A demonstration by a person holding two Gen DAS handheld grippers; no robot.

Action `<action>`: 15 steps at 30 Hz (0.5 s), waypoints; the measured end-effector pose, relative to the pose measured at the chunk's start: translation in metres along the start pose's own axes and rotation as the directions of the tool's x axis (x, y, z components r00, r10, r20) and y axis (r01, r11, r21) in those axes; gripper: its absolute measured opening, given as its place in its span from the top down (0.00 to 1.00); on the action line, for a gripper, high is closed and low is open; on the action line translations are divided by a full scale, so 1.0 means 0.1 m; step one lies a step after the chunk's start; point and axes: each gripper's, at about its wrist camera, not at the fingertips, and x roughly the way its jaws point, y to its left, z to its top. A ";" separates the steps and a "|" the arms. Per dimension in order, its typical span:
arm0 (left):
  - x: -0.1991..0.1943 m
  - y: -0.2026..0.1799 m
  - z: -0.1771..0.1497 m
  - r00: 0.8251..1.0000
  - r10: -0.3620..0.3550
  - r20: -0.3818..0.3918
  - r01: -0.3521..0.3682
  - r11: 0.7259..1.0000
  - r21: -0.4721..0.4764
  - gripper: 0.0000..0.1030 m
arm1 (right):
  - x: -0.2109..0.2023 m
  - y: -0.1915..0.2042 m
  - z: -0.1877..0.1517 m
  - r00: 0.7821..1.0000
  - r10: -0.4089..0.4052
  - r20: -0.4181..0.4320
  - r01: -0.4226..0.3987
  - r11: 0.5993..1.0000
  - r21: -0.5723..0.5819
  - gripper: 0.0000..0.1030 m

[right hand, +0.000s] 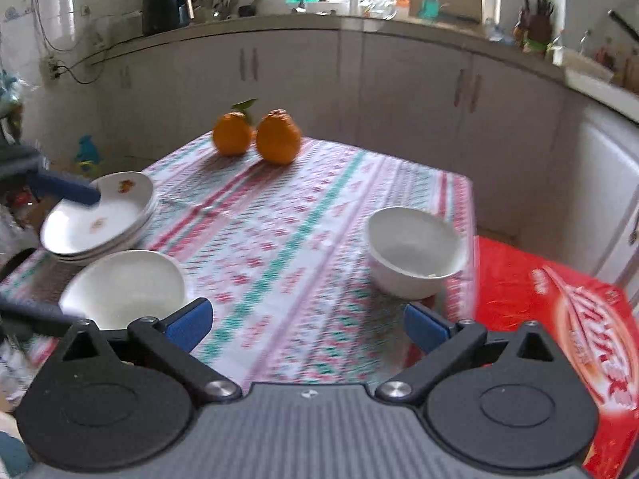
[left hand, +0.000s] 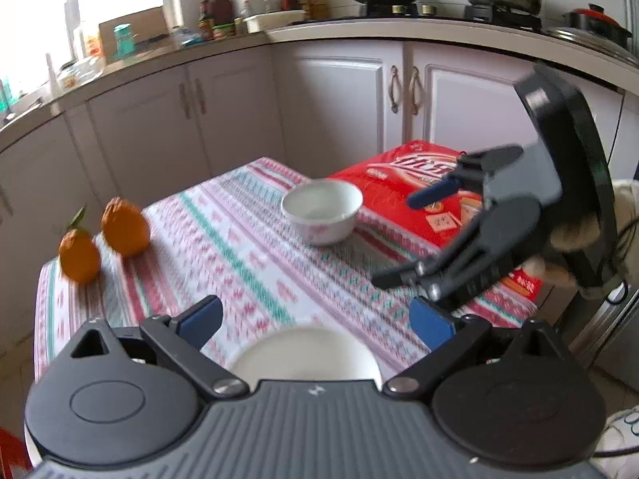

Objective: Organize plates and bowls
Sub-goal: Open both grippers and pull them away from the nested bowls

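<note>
A white bowl [right hand: 415, 251] stands at the right edge of the patterned tablecloth [right hand: 299, 219], just ahead of my right gripper [right hand: 309, 323], which is open and empty. At the left, a second white bowl [right hand: 124, 287] sits in front of a stack of flowered plates [right hand: 100, 215]. My left gripper [right hand: 82, 257] reaches in there, one blue finger over the plates. In the left wrist view the left gripper [left hand: 315, 323] is open above a white dish [left hand: 307, 355] that its body half hides. The far bowl [left hand: 322, 211] and the open right gripper [left hand: 395, 239] show beyond.
Two oranges [right hand: 259, 135] rest at the table's far side. A red package [right hand: 559, 319] lies beside the table's right edge, close to the right bowl. Kitchen cabinets [right hand: 399, 80] and a cluttered counter run behind. A hand [left hand: 575, 235] holds the right gripper.
</note>
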 end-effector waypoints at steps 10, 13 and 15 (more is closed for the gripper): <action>0.94 0.34 0.71 0.996 -0.018 -0.083 0.020 0.999 0.029 0.03 | 0.48 -0.44 -0.05 0.997 -0.076 0.015 0.075 0.994 0.081 0.00; 1.30 0.41 0.82 0.990 -0.051 -0.132 0.055 0.998 0.023 0.04 | 0.61 -0.56 -0.04 0.996 -0.083 0.009 0.082 0.992 0.099 0.00; 1.51 0.43 0.87 0.985 -0.070 -0.161 0.073 0.997 0.016 0.04 | 0.69 -0.63 -0.03 0.997 -0.080 0.011 0.079 0.992 0.101 0.00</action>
